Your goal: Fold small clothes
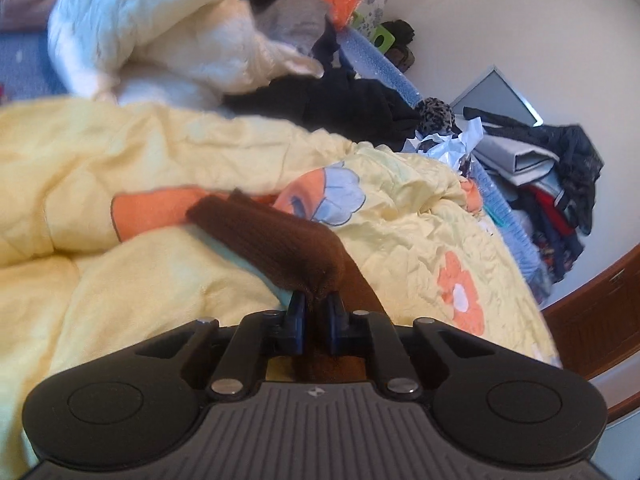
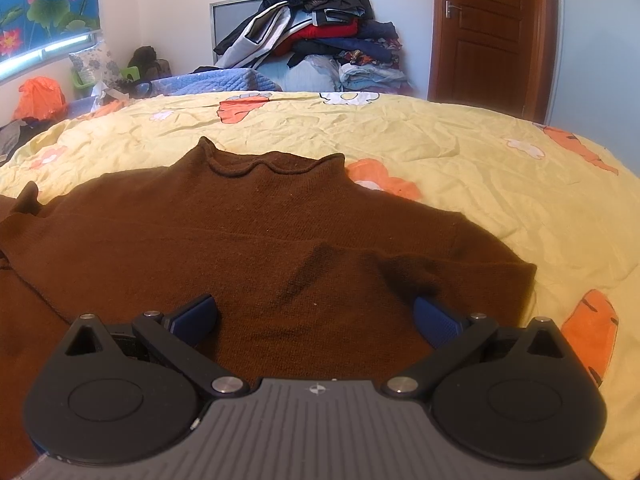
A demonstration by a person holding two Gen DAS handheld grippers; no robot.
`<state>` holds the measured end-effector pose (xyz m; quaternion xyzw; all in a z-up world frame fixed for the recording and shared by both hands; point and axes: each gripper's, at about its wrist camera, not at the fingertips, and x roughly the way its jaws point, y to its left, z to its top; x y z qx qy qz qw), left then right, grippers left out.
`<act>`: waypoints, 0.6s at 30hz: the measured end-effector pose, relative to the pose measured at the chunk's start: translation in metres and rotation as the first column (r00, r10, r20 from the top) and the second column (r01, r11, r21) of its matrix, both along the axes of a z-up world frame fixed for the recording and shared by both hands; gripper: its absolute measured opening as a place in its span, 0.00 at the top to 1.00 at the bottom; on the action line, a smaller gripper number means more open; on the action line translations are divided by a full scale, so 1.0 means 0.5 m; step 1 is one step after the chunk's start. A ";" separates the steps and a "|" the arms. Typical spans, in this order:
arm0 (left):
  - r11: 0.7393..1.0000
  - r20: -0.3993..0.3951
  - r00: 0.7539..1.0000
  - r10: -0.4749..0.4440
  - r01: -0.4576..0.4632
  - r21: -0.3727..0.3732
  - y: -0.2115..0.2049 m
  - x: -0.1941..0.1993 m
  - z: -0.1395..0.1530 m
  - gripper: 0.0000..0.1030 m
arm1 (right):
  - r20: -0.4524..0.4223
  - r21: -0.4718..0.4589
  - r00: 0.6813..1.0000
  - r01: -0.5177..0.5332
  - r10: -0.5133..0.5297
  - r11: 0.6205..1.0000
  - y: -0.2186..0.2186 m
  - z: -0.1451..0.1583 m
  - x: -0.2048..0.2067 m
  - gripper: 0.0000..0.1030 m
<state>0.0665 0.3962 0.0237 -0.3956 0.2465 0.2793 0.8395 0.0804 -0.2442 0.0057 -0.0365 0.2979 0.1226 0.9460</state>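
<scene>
Left tongs (image 1: 315, 306) clamped down on a brown knit sleeve end (image 1: 280, 240), fabric pinched between the blue pads, cuff running away toward centre-left of the left wrist view over the yellow floral quilt (image 1: 120, 152). Right tongs (image 2: 316, 316) wide apart, holding nothing, hovering low over the brown sweater (image 2: 240, 232); pads sit either side of the lower body panel, can't tell if they touch the knit. Sweater lies flat on the bed, rolled collar (image 2: 272, 166) toward upper centre of the right wrist view, one sleeve already lying across the right side of the body panel. My read: step in hand is folding the remaining sleeve inward. To do it well: keep the pinch near the cuff, carry it low and straight across the chest so the shoulder seam becomes the crease, don't drag the body panel; the right tongs could pin the torso while the sleeve travels. Lay the cuff flat before letting go. Knit is thick and floppy, likely to bunch if lifted high.
</scene>
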 end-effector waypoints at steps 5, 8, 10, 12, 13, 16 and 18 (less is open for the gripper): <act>0.953 0.050 0.982 -0.181 0.163 0.255 -0.189 0.017 0.128 0.91 | 0.001 0.013 1.000 0.001 -0.001 1.000 -0.001 0.000 0.002 0.00; 0.847 0.095 0.889 -0.447 0.386 0.367 -0.400 0.017 0.182 0.91 | 0.003 0.025 1.000 0.002 -0.002 1.000 -0.004 0.000 0.001 0.00; 0.720 0.077 0.754 -0.653 0.585 0.373 -0.548 0.013 0.178 0.87 | 0.004 0.028 1.000 0.003 -0.003 1.000 -0.004 0.000 -0.001 0.00; 0.534 0.004 0.565 -0.825 0.777 0.334 -0.679 0.011 0.144 0.74 | 0.005 0.035 1.000 0.005 -0.006 0.999 -0.004 0.000 -0.003 0.00; 0.464 -0.065 0.510 -0.858 0.823 0.327 -0.735 0.005 0.123 0.62 | 0.005 0.041 1.000 0.006 -0.006 0.999 -0.006 0.000 -0.004 0.00; 0.416 -0.199 0.527 -0.826 0.809 0.416 -0.812 -0.041 0.072 0.28 | 0.006 0.071 1.000 0.008 -0.008 0.997 -0.014 0.001 -0.006 0.00; 0.453 -0.171 0.564 -0.808 0.780 0.432 -0.797 -0.074 0.055 0.20 | 0.007 0.090 1.000 0.006 -0.007 0.996 -0.019 0.002 -0.007 0.00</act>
